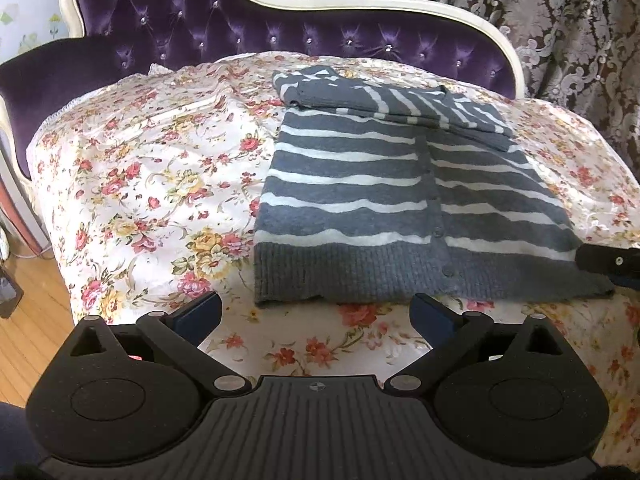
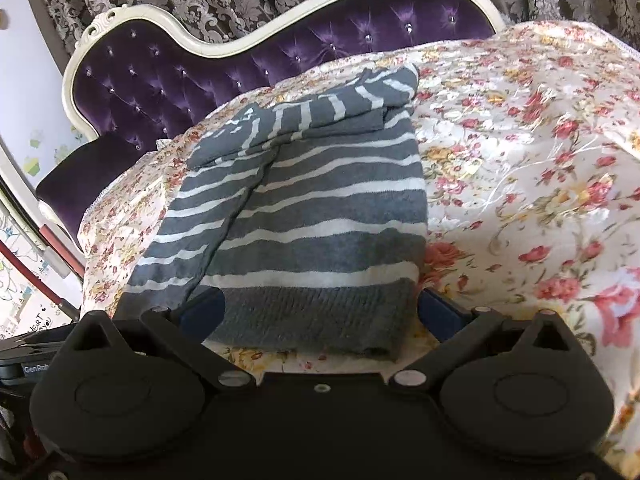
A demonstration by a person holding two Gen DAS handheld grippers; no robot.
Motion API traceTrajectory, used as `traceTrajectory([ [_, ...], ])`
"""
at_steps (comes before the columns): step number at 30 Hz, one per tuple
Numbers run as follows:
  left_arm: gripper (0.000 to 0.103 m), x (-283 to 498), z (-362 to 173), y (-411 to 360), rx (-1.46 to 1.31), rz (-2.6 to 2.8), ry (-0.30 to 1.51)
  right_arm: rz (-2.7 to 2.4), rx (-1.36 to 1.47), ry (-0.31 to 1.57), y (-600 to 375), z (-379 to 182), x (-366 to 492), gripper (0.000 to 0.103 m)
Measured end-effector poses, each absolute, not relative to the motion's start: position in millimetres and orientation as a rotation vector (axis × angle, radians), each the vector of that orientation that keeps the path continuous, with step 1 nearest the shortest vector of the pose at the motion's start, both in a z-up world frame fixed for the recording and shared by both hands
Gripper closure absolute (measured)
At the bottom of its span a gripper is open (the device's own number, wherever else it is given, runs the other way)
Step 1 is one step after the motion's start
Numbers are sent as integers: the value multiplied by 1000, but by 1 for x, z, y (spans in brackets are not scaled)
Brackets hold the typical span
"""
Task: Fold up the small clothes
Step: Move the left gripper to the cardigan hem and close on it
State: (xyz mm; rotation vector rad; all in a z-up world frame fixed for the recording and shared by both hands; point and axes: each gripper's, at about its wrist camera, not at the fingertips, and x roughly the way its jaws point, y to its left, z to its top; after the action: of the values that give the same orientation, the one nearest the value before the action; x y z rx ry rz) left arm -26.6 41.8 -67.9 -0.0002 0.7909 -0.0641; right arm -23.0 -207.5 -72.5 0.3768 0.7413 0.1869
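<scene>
cardigan: a grey knit cardigan (image 1: 352, 200) with white stripes lies flat on the floral cover, button band running down its middle, ribbed hem toward the cameras; both sleeves are folded across the chest at the far end.
left gripper: the left gripper (image 1: 316, 314) hovers just short of the hem, fingers spread wide with nothing between them; its blue pads sit over the floral cover, not touching the knit.
right gripper: the right gripper (image 2: 320, 314) is at the hem's right corner, fingers spread wide on either side of the ribbed band; no squeeze on the fabric shows. in the left wrist view its black finger tip appears at the cardigan's right hem edge.
cover: a white floral cover (image 1: 152, 184) with red and yellow roses, lightly wrinkled, spreads under the cardigan.
sofa: a purple tufted sofa back (image 1: 248, 36) with a cream frame rises behind.
curtain: a brown patterned curtain (image 1: 540, 4) hangs behind the sofa.
floor: wooden boards (image 1: 28, 320) show at lower left.
</scene>
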Motion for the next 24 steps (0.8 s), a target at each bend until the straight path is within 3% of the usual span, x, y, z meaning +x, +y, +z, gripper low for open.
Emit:
traceTrajectory([
  [24,2,29,-73,74,-221,-132,888,223,382,801,-204,-82,-9,1],
])
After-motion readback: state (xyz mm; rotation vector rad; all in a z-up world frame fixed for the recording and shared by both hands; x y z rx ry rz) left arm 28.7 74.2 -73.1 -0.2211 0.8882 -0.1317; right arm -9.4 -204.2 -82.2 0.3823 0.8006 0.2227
